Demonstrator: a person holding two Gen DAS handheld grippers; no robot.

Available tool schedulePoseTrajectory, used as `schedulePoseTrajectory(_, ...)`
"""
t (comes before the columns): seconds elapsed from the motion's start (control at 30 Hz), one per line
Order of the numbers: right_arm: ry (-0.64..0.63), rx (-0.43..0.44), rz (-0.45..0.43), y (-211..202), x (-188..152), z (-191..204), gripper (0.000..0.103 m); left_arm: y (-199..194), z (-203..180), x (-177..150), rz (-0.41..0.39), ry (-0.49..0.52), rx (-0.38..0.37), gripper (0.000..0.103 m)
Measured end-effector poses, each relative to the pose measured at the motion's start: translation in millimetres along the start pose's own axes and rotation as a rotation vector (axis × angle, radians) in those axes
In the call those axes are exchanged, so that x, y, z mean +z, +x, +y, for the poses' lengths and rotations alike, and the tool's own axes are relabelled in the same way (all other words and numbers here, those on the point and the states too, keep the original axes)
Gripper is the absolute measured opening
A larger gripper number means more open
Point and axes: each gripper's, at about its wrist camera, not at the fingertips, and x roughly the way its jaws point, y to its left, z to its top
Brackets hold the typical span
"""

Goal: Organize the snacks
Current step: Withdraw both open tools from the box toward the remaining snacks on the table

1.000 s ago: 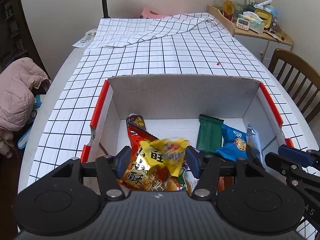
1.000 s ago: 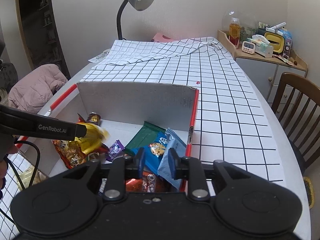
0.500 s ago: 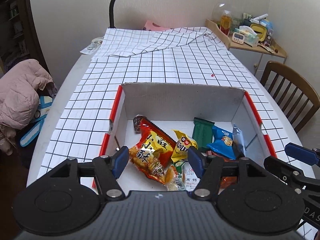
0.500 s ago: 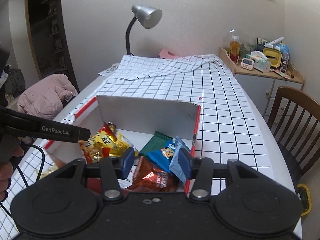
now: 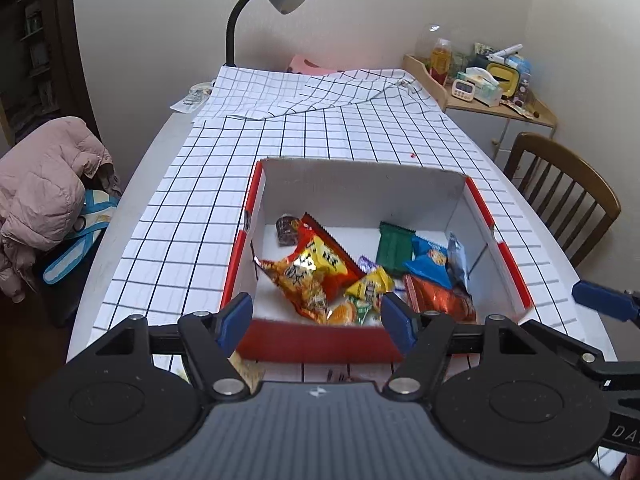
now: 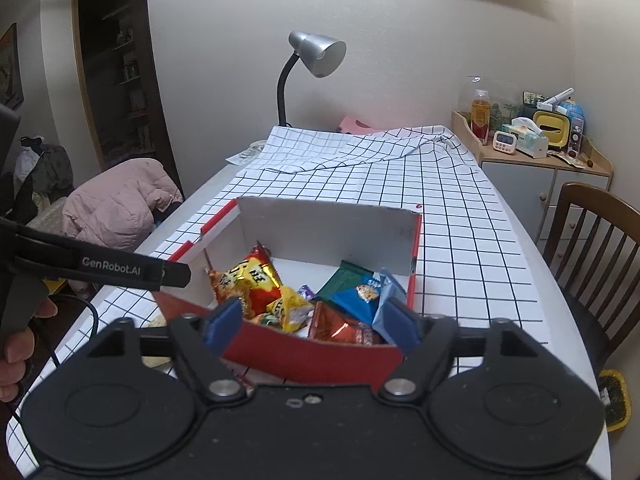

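A red-and-white cardboard box (image 5: 320,346) (image 6: 312,364) sits on the checked tablecloth and holds several snack packs: a red-yellow bag (image 5: 312,264) (image 6: 250,280), a small yellow pack (image 5: 370,286) (image 6: 290,306), a green bar (image 5: 394,246) (image 6: 344,280), a blue pack (image 5: 430,264) (image 6: 360,296) and an orange-red pack (image 5: 440,298) (image 6: 336,326). My left gripper (image 5: 318,320) is open and empty, above the box's near wall. My right gripper (image 6: 310,322) is open and empty, also at the near wall.
A desk lamp (image 6: 312,64) stands at the table's far end. A wooden chair (image 6: 592,264) is on the right, beside a cluttered side cabinet (image 6: 532,152). A pink jacket (image 5: 44,184) lies on a seat at the left. A snack wrapper (image 5: 248,372) lies under the left gripper.
Both grippers have pulled back and up from inside the box. The yellow pack left the left gripper and lies in the box. The right gripper has opened wide.
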Motion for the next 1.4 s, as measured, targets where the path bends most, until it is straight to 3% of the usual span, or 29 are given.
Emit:
schedulePoseTrajectory(0.13, 0.007, 0.007, -0.001, -6, -6, 5, 0.094, -10, 3, -12, -0.007, 0.011, -0.006, 0.071)
schedulePoseTrajectory(0.3, 0.008, 0.031, 0.006, -12, -16, 12, 0.099, -22, 9, -28, -0.019, 0.006, -0.027, 0.071)
schedulePoseTrajectory(0.4, 0.0, 0.046, 0.009, -14, -21, 18, 0.101, -28, 15, -38, -0.024, -0.004, -0.042, 0.079)
schedulePoseTrajectory(0.73, -0.017, 0.097, 0.06, 0, -43, 31, 0.102, -28, 40, -62, -0.006, -0.016, -0.063, 0.088)
schedulePoseTrajectory(0.83, -0.024, 0.111, 0.086, 10, -50, 36, 0.102, -20, 49, -67, 0.016, -0.021, -0.067, 0.102)
schedulePoseTrajectory(1.4, -0.06, 0.144, 0.21, 77, -74, 52, 0.102, 42, 77, -74, 0.132, -0.009, -0.022, 0.102)
